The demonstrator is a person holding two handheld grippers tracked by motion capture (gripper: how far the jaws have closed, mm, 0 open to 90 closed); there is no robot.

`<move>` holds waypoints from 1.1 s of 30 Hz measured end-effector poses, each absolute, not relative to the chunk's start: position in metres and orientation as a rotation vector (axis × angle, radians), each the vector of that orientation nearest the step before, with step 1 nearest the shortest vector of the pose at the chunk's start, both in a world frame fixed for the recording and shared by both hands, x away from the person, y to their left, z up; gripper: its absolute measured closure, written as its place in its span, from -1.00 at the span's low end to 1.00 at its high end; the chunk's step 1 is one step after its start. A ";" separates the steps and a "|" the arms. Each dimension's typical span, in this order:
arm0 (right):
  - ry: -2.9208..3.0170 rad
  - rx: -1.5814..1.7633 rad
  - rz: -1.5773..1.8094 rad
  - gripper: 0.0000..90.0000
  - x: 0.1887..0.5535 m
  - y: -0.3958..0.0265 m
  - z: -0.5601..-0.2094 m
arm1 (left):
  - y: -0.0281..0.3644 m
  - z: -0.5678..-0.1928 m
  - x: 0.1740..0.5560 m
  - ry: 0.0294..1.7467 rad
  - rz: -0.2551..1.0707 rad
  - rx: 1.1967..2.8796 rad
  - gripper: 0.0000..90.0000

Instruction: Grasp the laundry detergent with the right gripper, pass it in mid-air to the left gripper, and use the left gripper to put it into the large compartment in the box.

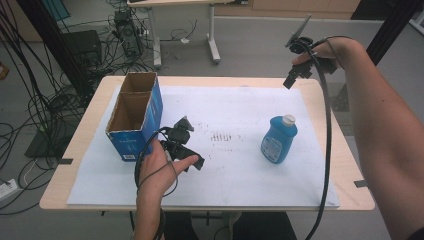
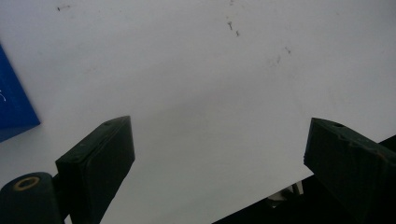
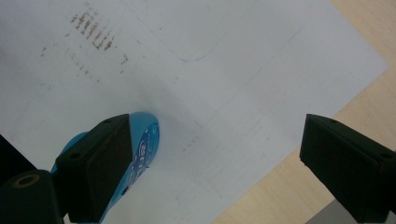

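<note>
A blue bottle point(image 1: 279, 139) with a white cap stands on the white sheet point(image 1: 235, 110) at the right of the table. My right gripper point(image 1: 290, 82) hangs high over the table's far right, well above the bottle, jaws wide apart with nothing between them. In the right gripper view the bottle point(image 3: 142, 149) peeks out from behind the left jaw, far below. My left gripper point(image 1: 192, 162) lies low over the sheet, just right of the blue cardboard box point(image 1: 134, 115), open and empty. In the left gripper view a corner of the box point(image 2: 14, 109) shows at the left.
The cardboard box stands open-topped with two compartments at the table's left. Dark smudges point(image 1: 220, 136) mark the middle of the sheet. Cables point(image 1: 50, 100) and a desk's legs point(image 1: 212, 40) lie on the floor beyond the table.
</note>
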State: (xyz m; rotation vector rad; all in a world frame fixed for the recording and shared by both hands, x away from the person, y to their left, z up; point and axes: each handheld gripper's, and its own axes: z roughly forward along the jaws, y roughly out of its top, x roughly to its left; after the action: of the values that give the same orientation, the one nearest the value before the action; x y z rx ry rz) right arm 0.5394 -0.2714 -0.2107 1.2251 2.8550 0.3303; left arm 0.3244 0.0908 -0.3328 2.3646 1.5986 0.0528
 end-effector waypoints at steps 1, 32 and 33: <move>2.854 1.223 0.332 -0.79 0.539 -0.271 -0.210 | 0.091 -0.333 0.325 1.601 0.053 2.364 -0.80; 2.722 1.343 0.504 -0.82 0.506 -0.308 -0.210 | 0.084 -0.330 0.335 1.615 0.042 2.457 -0.80; 2.719 1.345 0.505 -0.82 0.504 -0.311 -0.212 | 0.083 -0.330 0.334 1.620 0.042 2.457 -0.80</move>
State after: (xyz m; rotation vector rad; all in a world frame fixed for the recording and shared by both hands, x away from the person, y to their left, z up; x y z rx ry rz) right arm 0.5038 -0.3108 -0.2116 1.3446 2.7187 0.5052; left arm 0.3344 0.0831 -0.3300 2.4573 1.6197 0.0425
